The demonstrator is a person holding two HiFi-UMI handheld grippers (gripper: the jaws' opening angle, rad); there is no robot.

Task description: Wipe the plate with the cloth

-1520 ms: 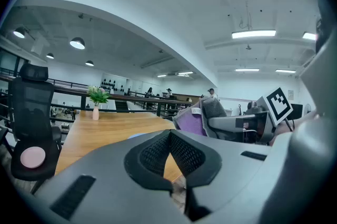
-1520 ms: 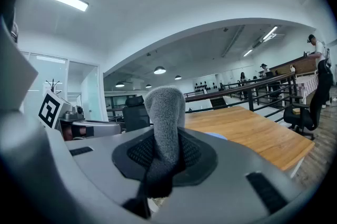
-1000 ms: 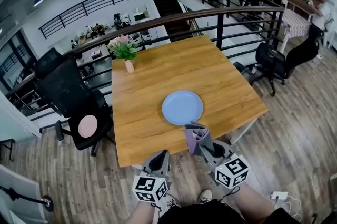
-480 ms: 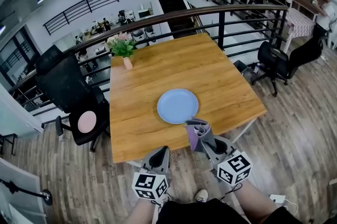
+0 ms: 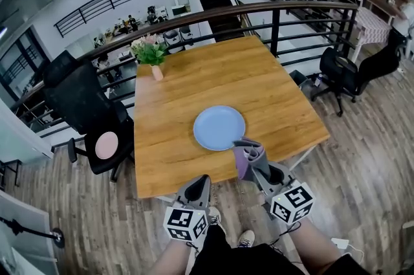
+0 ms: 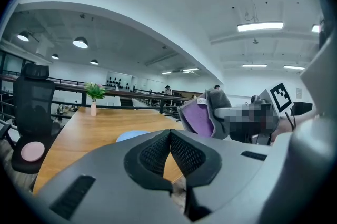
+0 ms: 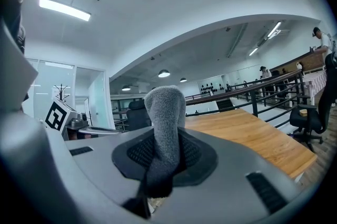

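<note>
Blue plate (image 5: 218, 127) lies flat on the wooden bench (image 5: 162, 157), toward the middle of its near edge. The right gripper (image 5: 259, 168) has its fingers (image 7: 194, 153) pinching the cloth (image 5: 248, 155), a grey fold with a purple inner face that stands up out of the grip. The left gripper (image 5: 200, 187) is empty. Its fingers (image 6: 154, 155) are pressed together with nothing between them, and it hangs just short of the bench's near edge.

Over the last second both grippers have come forward toward the bench. The cloth sat clear of the plate on the near side, and its top is now at the plate's near right rim. From the head view it seems to overlap that rim, though I cannot say for sure whether it rests on the plate or hovers above it.

For the task, the approach looks nearly over and no wiping has begun. What remains is to lower the cloth onto the plate's face and sweep across it. The free left gripper may be needed to steady the plate so it does not slide toward the far edge.
</note>
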